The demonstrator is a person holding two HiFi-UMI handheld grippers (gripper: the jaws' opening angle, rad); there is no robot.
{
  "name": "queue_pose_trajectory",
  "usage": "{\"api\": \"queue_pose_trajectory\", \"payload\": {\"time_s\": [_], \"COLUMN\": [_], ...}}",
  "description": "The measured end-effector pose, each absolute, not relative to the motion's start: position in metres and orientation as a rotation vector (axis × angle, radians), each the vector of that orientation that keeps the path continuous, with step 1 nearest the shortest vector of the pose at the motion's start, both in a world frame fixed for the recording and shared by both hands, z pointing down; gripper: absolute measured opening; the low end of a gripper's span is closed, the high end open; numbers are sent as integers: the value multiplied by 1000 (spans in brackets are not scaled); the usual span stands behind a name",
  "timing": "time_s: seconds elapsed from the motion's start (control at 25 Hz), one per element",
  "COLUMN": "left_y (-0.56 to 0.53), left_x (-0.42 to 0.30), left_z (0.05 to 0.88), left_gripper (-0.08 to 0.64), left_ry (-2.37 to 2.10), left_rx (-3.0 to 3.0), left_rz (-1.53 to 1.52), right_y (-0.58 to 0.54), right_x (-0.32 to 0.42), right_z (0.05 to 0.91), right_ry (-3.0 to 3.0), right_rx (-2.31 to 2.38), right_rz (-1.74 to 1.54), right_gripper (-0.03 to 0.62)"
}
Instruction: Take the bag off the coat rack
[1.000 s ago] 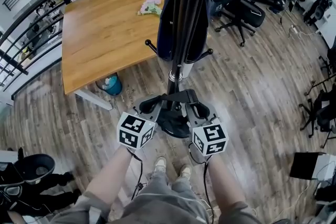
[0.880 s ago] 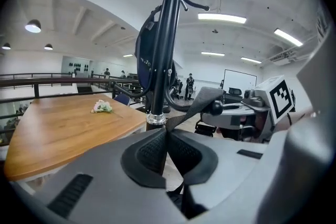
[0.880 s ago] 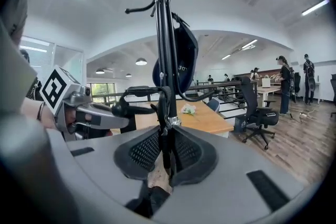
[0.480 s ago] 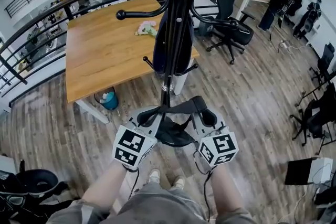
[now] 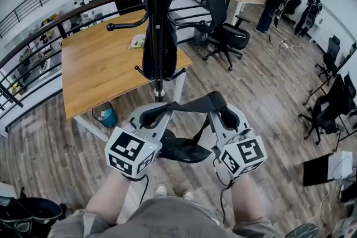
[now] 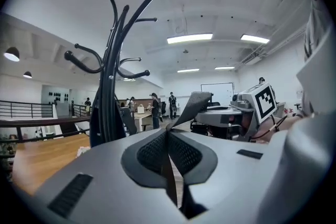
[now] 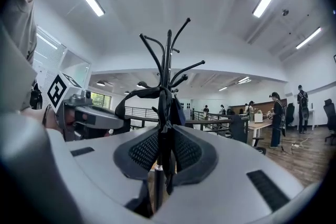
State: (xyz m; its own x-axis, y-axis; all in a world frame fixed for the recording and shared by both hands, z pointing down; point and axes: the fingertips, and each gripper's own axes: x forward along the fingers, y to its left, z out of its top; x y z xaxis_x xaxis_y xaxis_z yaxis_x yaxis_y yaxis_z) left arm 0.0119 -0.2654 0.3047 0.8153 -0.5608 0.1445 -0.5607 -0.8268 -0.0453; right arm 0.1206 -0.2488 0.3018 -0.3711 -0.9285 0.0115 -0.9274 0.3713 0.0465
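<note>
1. The black bag (image 5: 178,152) is off the hooks of the coat rack (image 5: 158,19). It hangs on the person's side of the rack, low and near the foot of the pole, and its strap (image 5: 192,104) carries it.
2. The strap is stretched between the two grippers, so its long axis lies crosswise in front of the rack, from the person's left to the right. It arches a little toward the pole. The dark body sags under the middle of the strap, away from the rack.
3. The left gripper (image 5: 149,115) is clenched on a thin, flat part of the strap. Its pads almost meet, with only the band between them.
4. The right gripper (image 5: 226,114) grasps a thicker, bunched part of the strap, so its jaws stand slightly wider, and the pads press on the strap.
5. I judge that the two holds are kept apart to spread the loop and keep the body level, so that it neither swings into the pole nor catches on the short lower pegs.
6. A dark blue thing (image 5: 159,56) hangs on the rack, above those pegs. No gripper touches it.
</note>
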Motion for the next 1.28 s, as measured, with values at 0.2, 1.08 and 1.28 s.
{"api": "queue_pose_trajectory", "payload": {"time_s": [0.2,1.08,1.28], "left_y": [-250,-153,-133], "left_x": [43,224,245], "left_z": [278,346,388], "left_gripper": [17,17,17], "left_ry": [793,106,-5], "left_rx": [-3007,-3145,-3164], "left_rz": [-172,-359,-478], "right_y": [-216,-72,-49], "right_x": [149,296,313], "right_z": [275,341,382], "right_ry": [-2487,-1973,-1874], "right_rx": [1803,2204,2246], "right_rz": [-95,153,290], "right_gripper": [72,72,72]}}
